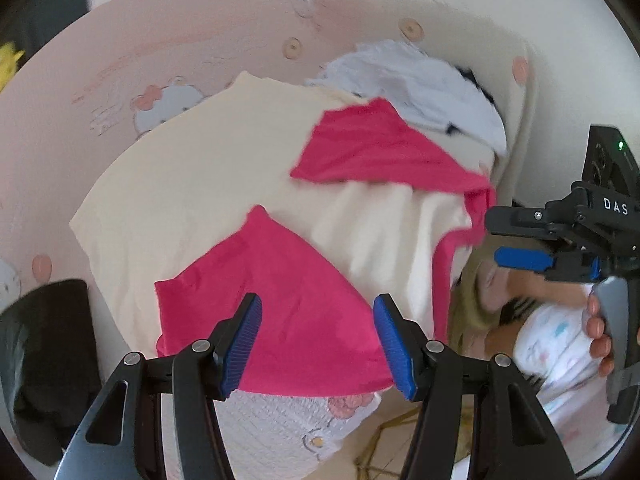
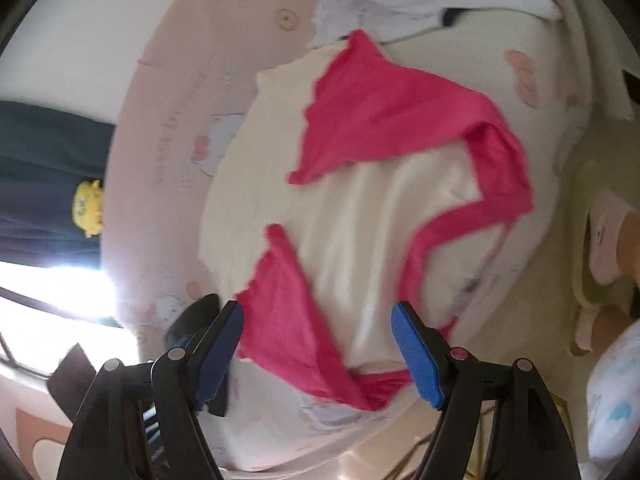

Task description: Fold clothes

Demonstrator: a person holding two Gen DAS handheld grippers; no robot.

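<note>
A bed [image 1: 60, 128] covered by a pale pink sheet printed with cartoon animals fills both views. Spread flat across it lies a cream shirt [image 1: 192, 176] with bright pink sleeves [image 1: 280, 312] and a pink collar, both sleeves folded inward over the body. A crumpled white garment [image 1: 420, 84] sits just beyond it, touching its far edge. A dark cloth [image 1: 44, 356] lies at the bed's left side. The left gripper [image 1: 318, 344] hovers over the near sleeve, jaws parted, holding nothing. The right gripper [image 2: 318, 352] hangs above the shirt, jaws wide apart and empty
</note>
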